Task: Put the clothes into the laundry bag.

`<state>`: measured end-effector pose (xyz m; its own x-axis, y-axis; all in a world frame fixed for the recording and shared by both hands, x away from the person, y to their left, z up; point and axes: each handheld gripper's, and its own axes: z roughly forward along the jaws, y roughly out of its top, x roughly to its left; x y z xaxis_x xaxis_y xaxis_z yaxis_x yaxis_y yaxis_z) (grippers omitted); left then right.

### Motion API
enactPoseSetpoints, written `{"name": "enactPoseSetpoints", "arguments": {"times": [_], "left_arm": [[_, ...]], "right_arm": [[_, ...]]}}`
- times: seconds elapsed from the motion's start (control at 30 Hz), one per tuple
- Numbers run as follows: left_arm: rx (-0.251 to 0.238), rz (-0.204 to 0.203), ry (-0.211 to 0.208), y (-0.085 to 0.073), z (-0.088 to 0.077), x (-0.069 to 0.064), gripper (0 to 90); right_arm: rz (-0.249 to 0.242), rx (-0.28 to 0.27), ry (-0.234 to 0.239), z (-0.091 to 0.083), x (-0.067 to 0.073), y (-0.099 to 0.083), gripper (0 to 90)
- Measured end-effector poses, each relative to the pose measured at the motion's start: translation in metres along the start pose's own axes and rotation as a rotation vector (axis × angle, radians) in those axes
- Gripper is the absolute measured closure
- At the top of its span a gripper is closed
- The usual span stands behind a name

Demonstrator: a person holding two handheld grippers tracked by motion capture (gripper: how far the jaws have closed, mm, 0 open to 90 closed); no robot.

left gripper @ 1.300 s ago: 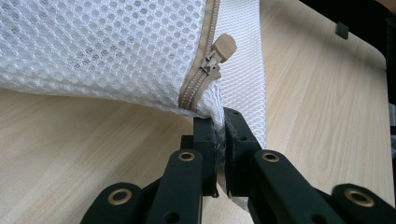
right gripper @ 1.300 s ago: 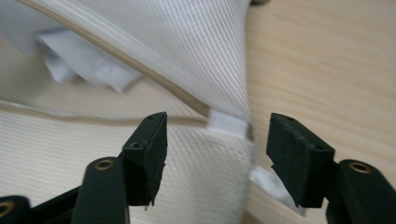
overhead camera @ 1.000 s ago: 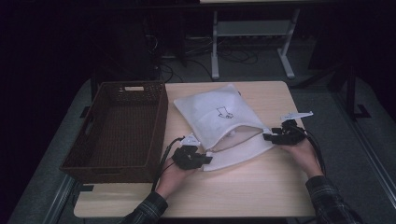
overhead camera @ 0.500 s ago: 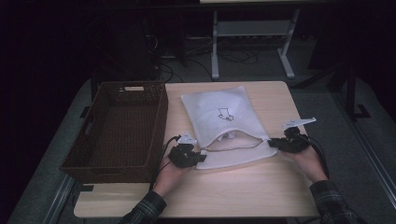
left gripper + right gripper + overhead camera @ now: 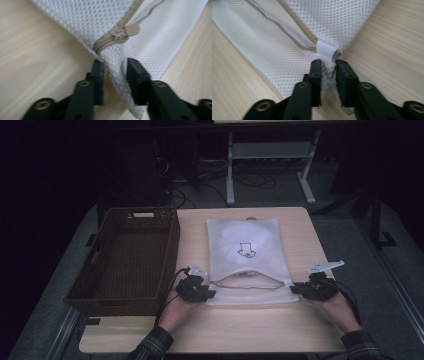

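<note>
While my left gripper [image 5: 113,75] has just eased its jaws, mesh slack between them, my right gripper [image 5: 327,75] pinches the mesh bag [image 5: 247,250] at its other near corner. Bag lies flat mid-table beside the basket [image 5: 125,257], zipper [image 5: 117,37] mouth gaping; filling or zipping remains, I judge. Contents unreadable.

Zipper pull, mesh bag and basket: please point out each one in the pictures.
Zipper pull [image 5: 131,29], left gripper view, on its pale tab.
Mesh bag [image 5: 245,237], high view, on the flat white top side above the printed mark.
Basket [image 5: 172,240], high view, on its right wall.
</note>
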<state>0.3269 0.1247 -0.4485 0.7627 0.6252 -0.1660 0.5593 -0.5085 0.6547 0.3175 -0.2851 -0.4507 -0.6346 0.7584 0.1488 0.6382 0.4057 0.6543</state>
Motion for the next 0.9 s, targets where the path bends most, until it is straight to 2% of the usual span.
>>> {"name": "enactPoseSetpoints", "arguments": {"times": [0.13,0.2,0.3,0.37,0.47,0.57,0.67,0.77,0.9], "left_arm": [[-0.033,0.026,0.012,0.006,-0.009,-0.005,53.8],[-0.026,0.039,0.013,0.009,-0.012,-0.008,48.1],[-0.006,0.064,0.039,0.012,-0.015,-0.012,35.7],[-0.017,0.076,0.046,0.014,-0.019,-0.014,33.3],[-0.034,0.099,0.054,0.017,-0.024,-0.016,31.2],[-0.046,0.148,0.051,0.021,-0.023,-0.019,32.7],[-0.056,0.167,0.029,0.027,-0.022,-0.020,38.6],[-0.063,0.191,-0.010,0.037,-0.021,-0.020,46.2],[-0.097,0.229,-0.016,0.051,-0.020,-0.022,51.9]], "right_arm": [[-0.031,-0.027,0.006,-0.006,0.004,0.006,59.2],[-0.046,-0.038,-0.003,-0.013,0.004,0.010,53.4],[-0.038,-0.083,0.015,-0.022,0.004,0.012,47.5],[-0.039,-0.104,0.016,-0.024,0.006,0.014,44.5],[-0.072,-0.089,0.046,-0.023,0.011,0.020,44.5],[-0.111,-0.091,0.046,-0.020,0.018,0.026,44.1],[-0.143,-0.091,0.056,-0.017,0.024,0.032,44.2],[-0.153,-0.094,0.068,-0.014,0.027,0.040,47.6],[-0.169,-0.105,0.077,-0.011,0.029,0.051,52.5]]}}
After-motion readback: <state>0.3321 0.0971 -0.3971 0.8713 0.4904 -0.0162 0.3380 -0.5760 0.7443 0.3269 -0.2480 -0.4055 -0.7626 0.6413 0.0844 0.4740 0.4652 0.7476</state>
